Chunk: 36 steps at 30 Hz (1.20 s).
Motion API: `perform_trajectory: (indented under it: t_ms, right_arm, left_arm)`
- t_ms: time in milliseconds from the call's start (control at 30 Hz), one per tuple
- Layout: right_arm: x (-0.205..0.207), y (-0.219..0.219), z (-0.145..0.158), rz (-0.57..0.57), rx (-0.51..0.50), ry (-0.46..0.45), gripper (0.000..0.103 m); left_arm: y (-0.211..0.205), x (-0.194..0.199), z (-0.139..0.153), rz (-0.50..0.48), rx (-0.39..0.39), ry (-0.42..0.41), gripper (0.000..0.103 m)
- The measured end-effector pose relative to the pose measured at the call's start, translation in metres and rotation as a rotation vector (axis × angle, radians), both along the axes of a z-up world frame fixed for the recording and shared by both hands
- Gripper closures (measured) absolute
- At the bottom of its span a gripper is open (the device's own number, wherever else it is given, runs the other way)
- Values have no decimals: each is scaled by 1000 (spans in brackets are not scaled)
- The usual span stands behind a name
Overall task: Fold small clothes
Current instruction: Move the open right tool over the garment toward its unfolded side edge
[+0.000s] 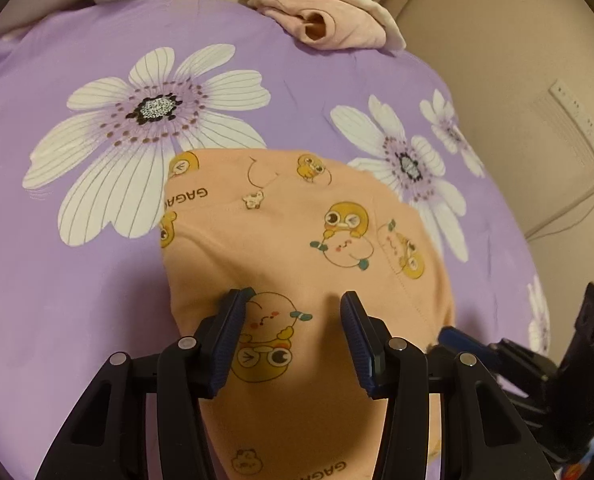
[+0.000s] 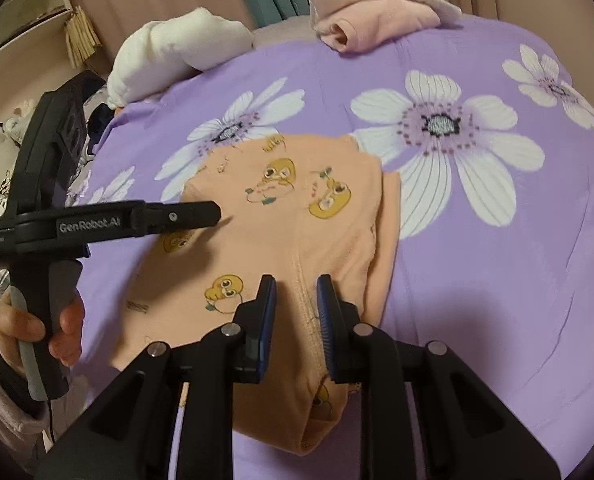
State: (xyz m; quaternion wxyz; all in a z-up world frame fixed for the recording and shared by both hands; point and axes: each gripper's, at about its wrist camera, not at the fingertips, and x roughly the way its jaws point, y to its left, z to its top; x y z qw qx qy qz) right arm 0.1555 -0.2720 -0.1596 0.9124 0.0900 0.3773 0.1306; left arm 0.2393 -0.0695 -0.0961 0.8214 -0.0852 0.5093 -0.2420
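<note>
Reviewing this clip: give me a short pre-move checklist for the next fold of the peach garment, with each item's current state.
1. Peach garment lies flat on the purple sheet: ok.
2. Left gripper open over the garment: ok.
3. Right gripper gripping the seam: cannot tell; the jaws stand narrow either side of it.
4. Folded pink clothes clear of the work area: ok.
5. Grippers clear of each other: ok.
6. Layers at the garment's right edge aligned: not ok, the lower one sticks out.
</note>
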Motion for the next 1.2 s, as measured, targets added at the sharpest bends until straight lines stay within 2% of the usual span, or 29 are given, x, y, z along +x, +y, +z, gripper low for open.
perform_trajectory:
  t_ms: [367,567,800,900,1033,1200]
  right_arm:
    - [-35,0,14,-3,41,-68,79]
    - [-37,6,-7,-16,19,-13,80]
    - [-55,8,10,-16,8,-56,77]
    - [-57,8,7,-11,13,-57,77]
    - [-50,10,-6,-29,1,-10,77]
    - [-58,12,2,-19,6,-36,77]
  left_arm:
    - [-1,-46,22,-71,5,-57,55]
    - [-2,-63,13,-82,47,-62,55]
    - [4,-89,25,-91,90,-124,55]
    - [6,-96,23,-98,109,-133,55]
    - [6,-103,18,-105,132,-139,55]
    - [7,-113,20,-115,124,-140,55]
